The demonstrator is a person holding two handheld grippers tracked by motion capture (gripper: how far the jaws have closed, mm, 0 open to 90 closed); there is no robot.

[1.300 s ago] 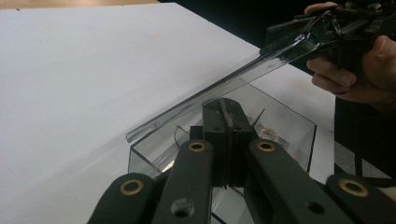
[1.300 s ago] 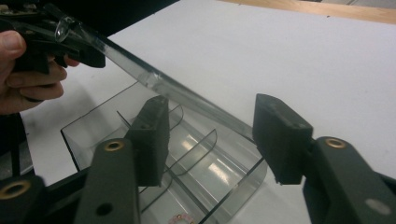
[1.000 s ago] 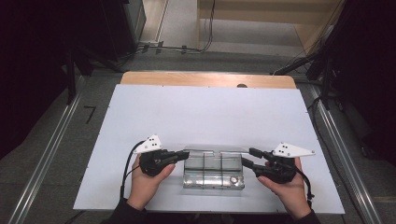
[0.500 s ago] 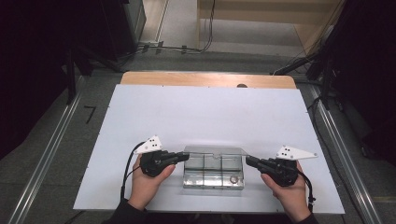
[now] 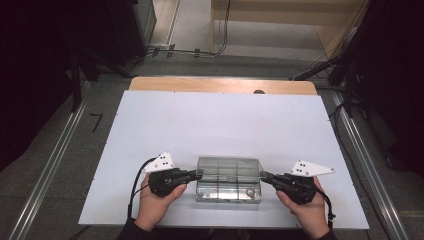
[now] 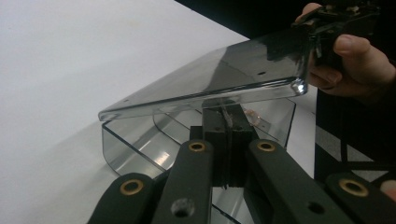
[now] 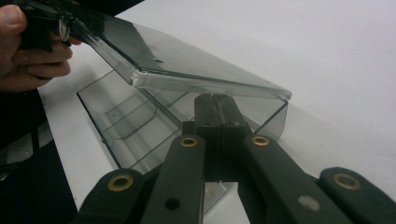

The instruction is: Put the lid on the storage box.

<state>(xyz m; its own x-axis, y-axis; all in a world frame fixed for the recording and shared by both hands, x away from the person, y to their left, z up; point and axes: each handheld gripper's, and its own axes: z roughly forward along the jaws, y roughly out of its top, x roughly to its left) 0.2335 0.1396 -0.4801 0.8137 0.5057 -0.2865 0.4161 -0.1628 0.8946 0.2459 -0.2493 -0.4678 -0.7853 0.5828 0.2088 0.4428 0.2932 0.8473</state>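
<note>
A clear plastic compartment box (image 5: 229, 192) sits near the table's front edge, its hinged lid (image 5: 229, 165) tilted partly up. My left gripper (image 5: 199, 173) is shut on the lid's left end. My right gripper (image 5: 264, 175) is shut on the lid's right end. In the left gripper view the left gripper (image 6: 224, 116) pinches the rim of the lid (image 6: 224, 70) above the box's base (image 6: 135, 144). In the right gripper view the right gripper (image 7: 215, 100) meets the rim of the lid (image 7: 187, 60), with the base (image 7: 121, 116) below. A small round item (image 6: 252, 117) lies inside.
The white table top (image 5: 220, 125) stretches back from the box to a wooden strip (image 5: 220, 85) at its far edge. Metal rails (image 5: 45, 175) run along both sides on the floor. A hand holds each gripper at the table's front edge.
The right gripper's jaws, spread a second ago, have closed on the lid's right end. The left gripper has stayed shut at the left end.
</note>
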